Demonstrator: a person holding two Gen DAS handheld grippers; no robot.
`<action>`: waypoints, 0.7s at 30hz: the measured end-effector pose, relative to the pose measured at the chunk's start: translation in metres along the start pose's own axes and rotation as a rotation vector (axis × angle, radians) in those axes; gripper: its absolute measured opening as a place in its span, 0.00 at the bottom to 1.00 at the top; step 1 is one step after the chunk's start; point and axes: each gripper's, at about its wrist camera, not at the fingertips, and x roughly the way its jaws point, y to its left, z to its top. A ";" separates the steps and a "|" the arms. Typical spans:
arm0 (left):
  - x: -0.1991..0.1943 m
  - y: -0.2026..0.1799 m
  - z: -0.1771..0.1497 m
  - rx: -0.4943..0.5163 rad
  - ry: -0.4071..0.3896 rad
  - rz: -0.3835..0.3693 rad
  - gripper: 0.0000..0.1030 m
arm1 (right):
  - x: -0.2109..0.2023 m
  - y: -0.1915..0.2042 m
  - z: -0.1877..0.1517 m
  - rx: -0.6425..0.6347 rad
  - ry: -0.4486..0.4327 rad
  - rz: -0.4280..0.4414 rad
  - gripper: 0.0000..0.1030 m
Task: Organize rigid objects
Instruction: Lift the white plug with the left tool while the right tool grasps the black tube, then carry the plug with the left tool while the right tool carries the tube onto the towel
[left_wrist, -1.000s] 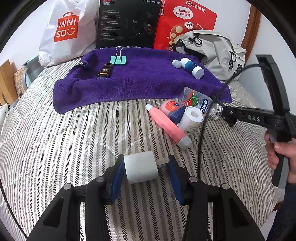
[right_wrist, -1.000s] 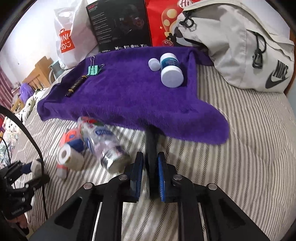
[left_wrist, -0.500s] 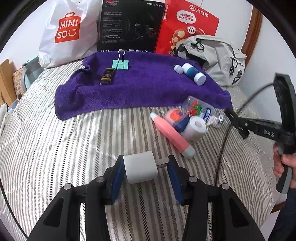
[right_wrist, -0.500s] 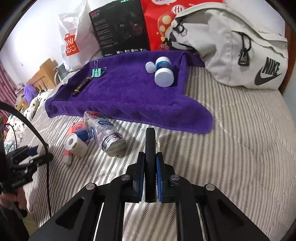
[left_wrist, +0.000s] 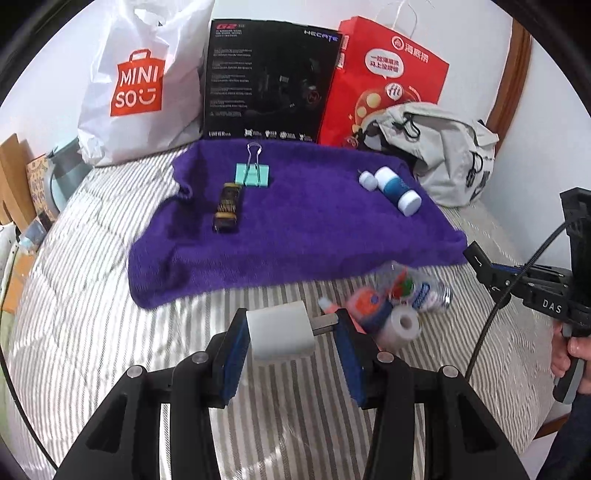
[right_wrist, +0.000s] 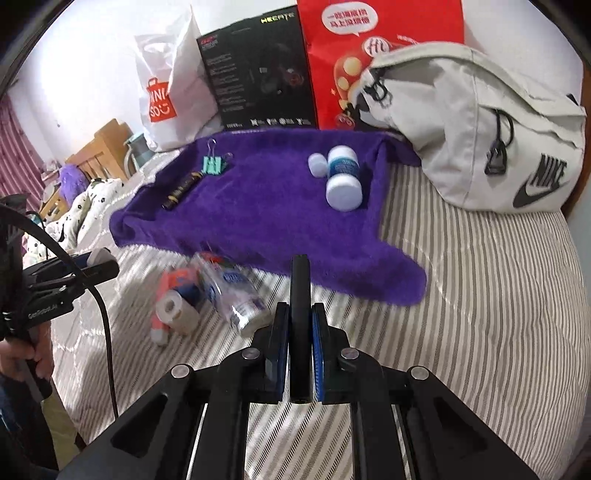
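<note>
The white plug adapter (left_wrist: 279, 334) is sitting between the blue pads of the left gripper (left_wrist: 290, 341), its metal prong pointing toward the right-hand pad; the claw is clamping it, holding it above the striped bedcover (left_wrist: 92, 314) just short of the near edge of the purple towel (left_wrist: 295, 236). The right gripper (right_wrist: 300, 354) is squeezing a flat black object (right_wrist: 299, 295) edge-on between its pads, its jaws nearly together around it, and it is hovering above the bedcover near the towel's near right corner.

On the towel, a teal binder clip (left_wrist: 253, 173) is lying near the far edge, with a dark tube with gold print (left_wrist: 228, 208) lying just in front of it toward the left. Near the far right corner a blue-and-white bottle (left_wrist: 397, 190) is lying on its side, a small white cap (left_wrist: 367, 181) just beside it.

Off the towel, by its near right edge, a blurred cluster is resting on the bedcover: a clear bottle with a colourful label (right_wrist: 236, 295), a white roll (right_wrist: 173, 310), a pink tube (right_wrist: 160, 314) and an orange-and-blue item (left_wrist: 369, 306), all touching or nearly so.

At the far edge of the bed, a white Miniso bag (left_wrist: 140, 85), a black box (left_wrist: 269, 81), a red paper bag (left_wrist: 384, 74) and a grey backpack (right_wrist: 472, 125) are standing or leaning against the wall. In the left wrist view, a hand (left_wrist: 570, 354) is gripping the right gripper's handle.
</note>
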 end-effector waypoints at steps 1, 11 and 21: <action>0.001 0.001 0.005 -0.001 -0.002 0.000 0.42 | 0.000 0.001 0.004 -0.003 -0.003 0.001 0.11; 0.012 0.014 0.048 0.001 -0.018 0.013 0.42 | 0.023 -0.005 0.063 -0.030 -0.006 0.002 0.11; 0.043 0.025 0.073 -0.009 0.000 0.009 0.42 | 0.090 -0.005 0.085 -0.110 0.133 -0.010 0.11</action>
